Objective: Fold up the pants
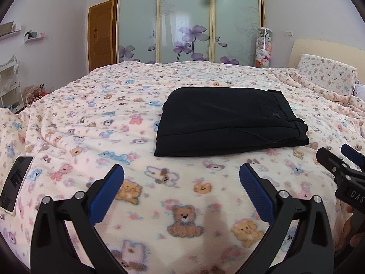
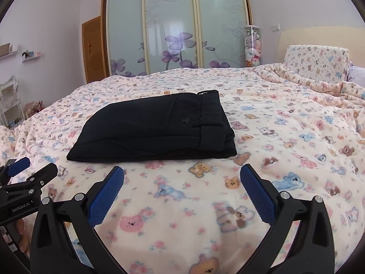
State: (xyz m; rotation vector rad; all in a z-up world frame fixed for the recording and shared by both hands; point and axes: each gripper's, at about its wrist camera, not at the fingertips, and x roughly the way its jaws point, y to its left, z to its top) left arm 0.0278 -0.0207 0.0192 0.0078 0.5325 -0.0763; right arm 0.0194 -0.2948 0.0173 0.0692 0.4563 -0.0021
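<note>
The black pants (image 1: 228,121) lie folded into a compact rectangle on the bear-print blanket (image 1: 91,118), waistband at the right end. They also show in the right wrist view (image 2: 155,127). My left gripper (image 1: 181,175) is open and empty, held above the blanket in front of the pants' near edge. My right gripper (image 2: 181,175) is open and empty, also in front of the near edge. Each gripper shows in the other's view: the right one (image 1: 340,157) at the right edge, the left one (image 2: 32,166) at the left edge.
A phone (image 1: 16,182) lies on the blanket at the left. A pillow (image 1: 326,73) and headboard stand at the far right. Sliding wardrobe doors (image 1: 187,20), a wooden door (image 1: 100,36) and a tube of plush toys (image 1: 263,48) are behind the bed.
</note>
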